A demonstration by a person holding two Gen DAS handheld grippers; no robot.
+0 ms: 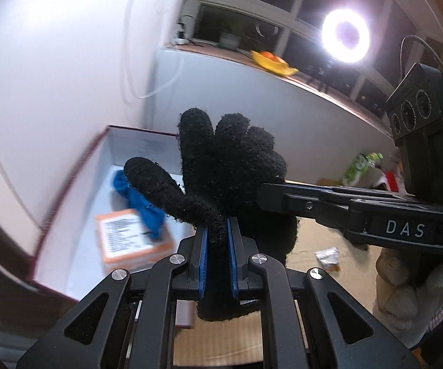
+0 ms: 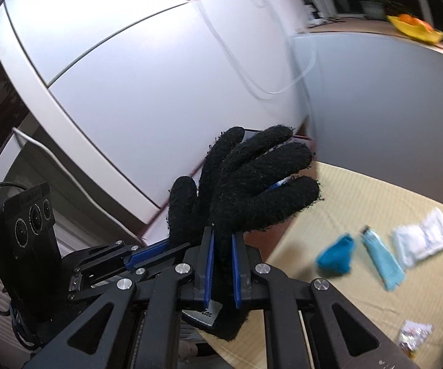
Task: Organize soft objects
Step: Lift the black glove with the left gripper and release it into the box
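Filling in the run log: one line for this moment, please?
left gripper: shut on black glove | right gripper: shut on same glove | box: ahead, open

You are seeing only one readable word: "DAS" in pale capitals is showing on the black body of the right gripper. The orange-edged box is carrying a printed label (too blurred to read), and a tag on the black glove is staying illegible.
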